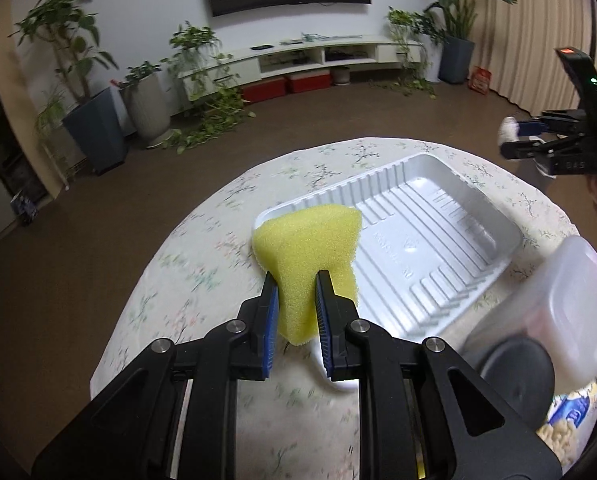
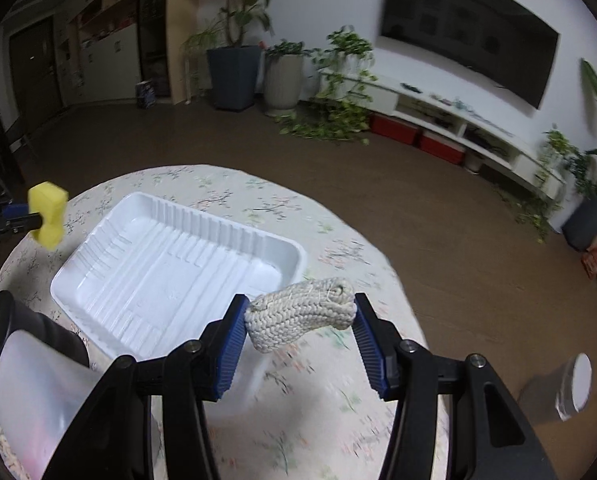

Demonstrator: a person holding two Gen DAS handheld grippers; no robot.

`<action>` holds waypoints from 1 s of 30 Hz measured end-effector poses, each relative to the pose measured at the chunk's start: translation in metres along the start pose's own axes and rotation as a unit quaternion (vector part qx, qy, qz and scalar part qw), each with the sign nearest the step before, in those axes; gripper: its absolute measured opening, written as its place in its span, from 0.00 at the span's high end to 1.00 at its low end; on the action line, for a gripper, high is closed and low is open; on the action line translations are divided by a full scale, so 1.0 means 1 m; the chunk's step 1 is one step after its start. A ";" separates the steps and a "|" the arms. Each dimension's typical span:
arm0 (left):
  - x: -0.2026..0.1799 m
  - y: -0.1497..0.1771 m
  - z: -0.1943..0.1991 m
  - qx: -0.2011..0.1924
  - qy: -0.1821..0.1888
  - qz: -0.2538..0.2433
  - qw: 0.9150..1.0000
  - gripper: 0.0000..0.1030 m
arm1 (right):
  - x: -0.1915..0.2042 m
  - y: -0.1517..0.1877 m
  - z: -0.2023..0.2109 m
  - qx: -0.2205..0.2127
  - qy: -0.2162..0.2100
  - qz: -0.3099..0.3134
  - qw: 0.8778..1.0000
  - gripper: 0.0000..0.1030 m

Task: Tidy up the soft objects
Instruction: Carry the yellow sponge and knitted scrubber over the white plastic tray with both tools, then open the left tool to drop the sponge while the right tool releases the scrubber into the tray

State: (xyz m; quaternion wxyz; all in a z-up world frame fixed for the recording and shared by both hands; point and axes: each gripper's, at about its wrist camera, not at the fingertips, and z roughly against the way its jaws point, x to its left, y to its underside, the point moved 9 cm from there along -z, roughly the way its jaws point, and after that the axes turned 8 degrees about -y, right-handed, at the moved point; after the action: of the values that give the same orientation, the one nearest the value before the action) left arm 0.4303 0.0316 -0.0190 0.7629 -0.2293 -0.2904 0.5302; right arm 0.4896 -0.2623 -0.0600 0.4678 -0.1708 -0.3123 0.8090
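Note:
My left gripper [image 1: 297, 286] is shut on a yellow sponge [image 1: 304, 248], squeezing its lower part, and holds it above the near-left corner of a white ribbed plastic tray [image 1: 430, 236]. In the right wrist view the same sponge [image 2: 47, 214] hangs at the far left beside the tray [image 2: 170, 276]. My right gripper [image 2: 298, 316] is shut on a cream knitted roll [image 2: 302, 312] held crosswise between its blue pads, above the tablecloth just right of the tray. The right gripper [image 1: 514, 136] shows at the right edge of the left wrist view with a white bit in it.
The tray lies on a round table with a floral cloth [image 1: 202, 248]. A translucent lidded container [image 1: 570, 304] and a dark rounded object [image 1: 514, 368] stand near the tray's near-right side. A grey cylinder [image 2: 570, 388] stands on the floor. Plants and a low TV shelf line the far wall.

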 end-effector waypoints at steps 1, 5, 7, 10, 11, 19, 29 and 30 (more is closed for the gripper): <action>-0.005 -0.003 -0.006 0.003 0.007 -0.006 1.000 0.85 | 0.004 -0.001 -0.008 0.004 -0.005 0.005 1.000 0.47; -0.017 -0.002 -0.030 0.025 0.023 -0.019 0.999 0.85 | 0.018 -0.005 -0.032 0.015 -0.022 0.025 0.999 0.47; -0.022 0.001 -0.040 0.033 0.025 -0.023 0.999 0.85 | 0.024 -0.007 -0.043 0.024 -0.030 0.033 0.999 0.47; -0.026 0.002 -0.051 0.039 0.030 -0.023 0.999 0.85 | 0.031 -0.008 -0.056 0.036 -0.040 0.044 0.998 0.47; -0.026 0.001 -0.055 0.041 0.033 -0.022 0.998 0.85 | 0.032 -0.008 -0.061 0.040 -0.043 0.047 0.997 0.47; -0.033 0.003 -0.080 0.061 0.041 -0.024 0.997 0.84 | 0.039 -0.003 -0.093 0.067 -0.065 0.055 0.994 0.47; -0.029 0.000 -0.090 0.066 0.036 -0.014 0.997 0.80 | 0.042 0.011 -0.116 0.086 -0.059 0.065 0.992 0.46; -0.029 0.000 -0.089 0.065 0.035 -0.013 0.997 0.79 | 0.042 0.012 -0.116 0.086 -0.058 0.064 0.993 0.46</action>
State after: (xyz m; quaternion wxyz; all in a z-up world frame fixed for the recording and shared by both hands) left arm 0.4839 0.0009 -0.0897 0.7928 -0.1936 -0.2318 0.5294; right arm 0.5269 -0.1900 -0.1540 0.4087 -0.1027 -0.2569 0.8697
